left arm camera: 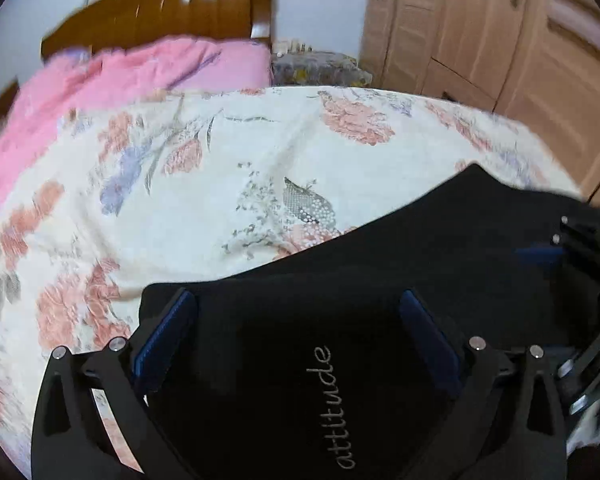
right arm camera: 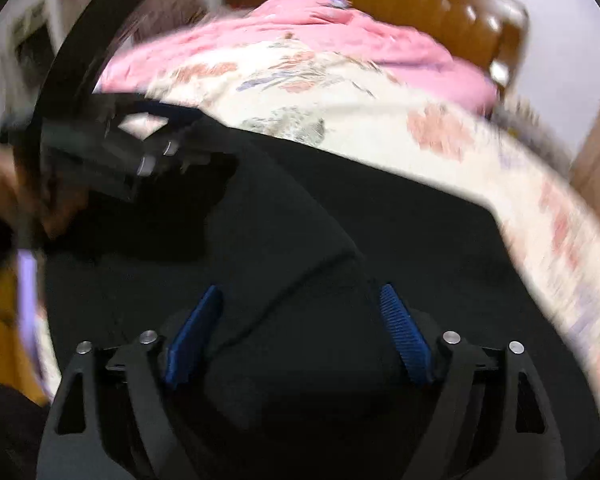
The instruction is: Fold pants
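Black pants point(left arm camera: 380, 264) with the grey word "attitude" lie on the floral bedspread point(left arm camera: 220, 168). My left gripper point(left arm camera: 298, 300) is open just above the pants near their left edge, with blue pads point(left arm camera: 164, 332) wide apart. My right gripper point(right arm camera: 300, 300) is also open over a raised fold of the pants point(right arm camera: 340, 208). The right gripper also shows at the right edge of the left wrist view point(left arm camera: 588, 248). The left gripper also shows at the upper left of the right wrist view point(right arm camera: 112, 148). Both views are blurred by motion.
A pink quilt point(left arm camera: 100, 80) is bunched at the head of the bed by a brown wooden headboard point(left arm camera: 172, 12). A light wooden wardrobe point(left arm camera: 500, 32) stands to the right, with a small covered nightstand point(left arm camera: 316, 66) beside it.
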### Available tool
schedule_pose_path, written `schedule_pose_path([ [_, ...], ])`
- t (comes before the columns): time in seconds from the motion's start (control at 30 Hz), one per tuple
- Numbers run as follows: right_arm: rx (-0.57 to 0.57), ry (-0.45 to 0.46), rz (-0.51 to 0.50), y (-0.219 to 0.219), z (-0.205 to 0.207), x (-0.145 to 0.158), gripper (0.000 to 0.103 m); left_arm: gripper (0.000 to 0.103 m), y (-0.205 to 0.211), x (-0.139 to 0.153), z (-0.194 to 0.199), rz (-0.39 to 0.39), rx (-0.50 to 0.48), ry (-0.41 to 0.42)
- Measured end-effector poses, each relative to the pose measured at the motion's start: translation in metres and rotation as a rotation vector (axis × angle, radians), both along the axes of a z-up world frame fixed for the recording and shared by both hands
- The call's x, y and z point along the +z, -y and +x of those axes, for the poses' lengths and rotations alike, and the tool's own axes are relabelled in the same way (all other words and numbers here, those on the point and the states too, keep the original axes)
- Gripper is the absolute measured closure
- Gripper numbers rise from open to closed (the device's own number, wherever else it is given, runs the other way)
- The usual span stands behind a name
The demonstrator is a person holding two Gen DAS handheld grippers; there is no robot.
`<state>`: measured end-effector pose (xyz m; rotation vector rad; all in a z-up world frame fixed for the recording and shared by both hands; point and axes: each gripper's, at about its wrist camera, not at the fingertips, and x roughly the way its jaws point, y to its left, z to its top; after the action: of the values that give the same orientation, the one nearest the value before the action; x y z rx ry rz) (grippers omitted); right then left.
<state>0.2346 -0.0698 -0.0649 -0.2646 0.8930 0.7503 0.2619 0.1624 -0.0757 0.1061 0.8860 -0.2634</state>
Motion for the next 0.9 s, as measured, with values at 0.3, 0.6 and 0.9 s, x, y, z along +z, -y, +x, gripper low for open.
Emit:
schedule_pose_path([
  [0.3,-0.097,0.059,-0.009,0.016,-0.016,0.024,0.015,0.002,0.008,0.018,-0.018,0.111,0.082,0.145],
  [0.6,-0.400,0.012,-0.208,0.131,-0.041,-0.006,0.013,0.002,0.086,0.013,-0.077,0.195,-0.076,0.189],
  [0.9,-0.616,0.057,0.312,0.279,-0.139,0.042,0.011,0.002,0.082,0.025,-0.083,0.154,0.039,0.157],
])
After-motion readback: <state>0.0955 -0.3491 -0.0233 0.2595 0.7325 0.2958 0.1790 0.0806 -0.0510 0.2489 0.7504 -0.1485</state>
